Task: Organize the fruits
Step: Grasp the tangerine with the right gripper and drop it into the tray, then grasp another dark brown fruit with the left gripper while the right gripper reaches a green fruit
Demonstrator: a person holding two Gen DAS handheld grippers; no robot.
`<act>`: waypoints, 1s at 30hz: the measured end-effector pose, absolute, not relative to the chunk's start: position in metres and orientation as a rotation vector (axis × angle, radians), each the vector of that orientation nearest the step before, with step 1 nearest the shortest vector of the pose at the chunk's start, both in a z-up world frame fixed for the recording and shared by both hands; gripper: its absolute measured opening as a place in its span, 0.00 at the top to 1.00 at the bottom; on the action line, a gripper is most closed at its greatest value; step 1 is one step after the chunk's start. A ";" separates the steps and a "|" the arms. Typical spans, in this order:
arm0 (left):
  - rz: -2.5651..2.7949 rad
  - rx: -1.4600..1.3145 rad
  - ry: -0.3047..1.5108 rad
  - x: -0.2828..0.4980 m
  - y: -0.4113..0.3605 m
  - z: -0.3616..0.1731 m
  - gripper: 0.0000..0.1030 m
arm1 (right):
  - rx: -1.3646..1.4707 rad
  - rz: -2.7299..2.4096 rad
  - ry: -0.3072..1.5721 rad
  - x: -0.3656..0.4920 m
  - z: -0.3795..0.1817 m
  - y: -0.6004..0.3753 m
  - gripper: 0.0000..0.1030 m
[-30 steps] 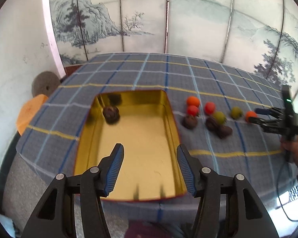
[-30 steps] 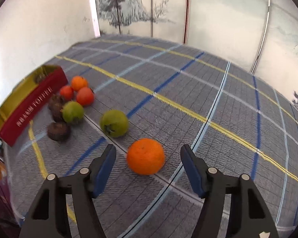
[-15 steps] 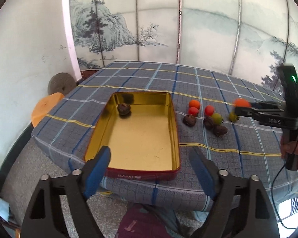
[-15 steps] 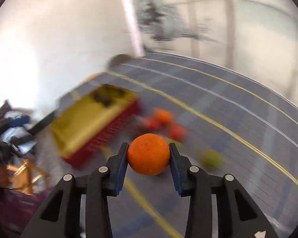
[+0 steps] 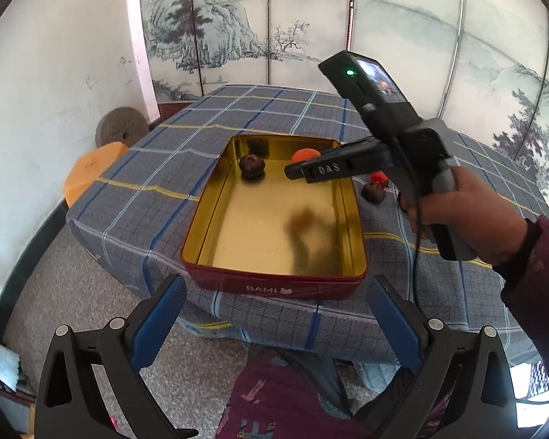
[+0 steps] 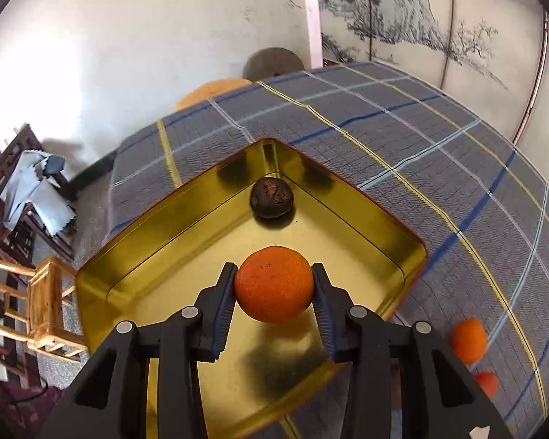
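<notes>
My right gripper (image 6: pixel 273 292) is shut on an orange (image 6: pixel 273 283) and holds it above the gold tin tray (image 6: pixel 135 256). A dark brown fruit (image 6: pixel 271 197) lies in the tray's far corner. In the left wrist view the right gripper (image 5: pixel 300 168) hangs over the far part of the tray (image 5: pixel 274 285), with the orange (image 5: pixel 305 153) partly hidden behind its fingers and the brown fruit (image 5: pixel 251 165) beside it. My left gripper (image 5: pixel 274 325) is open and empty, back off the table's near edge.
An orange fruit (image 6: pixel 468 340) and a red fruit (image 6: pixel 486 383) lie on the checked cloth right of the tray. In the left wrist view a red fruit (image 5: pixel 378 176) and a brown fruit (image 5: pixel 373 192) lie there. Wooden chairs (image 6: pixel 44 303) stand left of the table.
My right gripper shut on the orange, lifted it and carried it left over the tray. My left gripper drew back from above the tray to beyond the table's edge.
</notes>
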State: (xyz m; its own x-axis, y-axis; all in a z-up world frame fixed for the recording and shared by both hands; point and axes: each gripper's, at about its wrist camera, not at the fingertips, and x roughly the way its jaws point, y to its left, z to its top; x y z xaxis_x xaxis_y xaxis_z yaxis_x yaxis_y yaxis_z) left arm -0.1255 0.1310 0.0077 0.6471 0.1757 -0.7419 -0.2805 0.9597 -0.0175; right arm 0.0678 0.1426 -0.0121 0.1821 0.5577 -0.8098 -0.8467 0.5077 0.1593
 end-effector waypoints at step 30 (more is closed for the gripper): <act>-0.204 -0.025 0.872 -0.058 0.068 0.011 0.04 | -0.041 0.285 0.804 0.048 -0.029 -0.214 0.22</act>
State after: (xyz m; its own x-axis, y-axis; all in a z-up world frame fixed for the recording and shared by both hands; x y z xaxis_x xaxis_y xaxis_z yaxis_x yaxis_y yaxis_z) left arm -0.0577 0.0685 0.0114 0.6253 -0.1880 -0.7574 0.1675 0.9803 -0.1050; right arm 0.0477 -0.2137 -0.0292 0.6580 0.2361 -0.7150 -0.2674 0.9610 0.0712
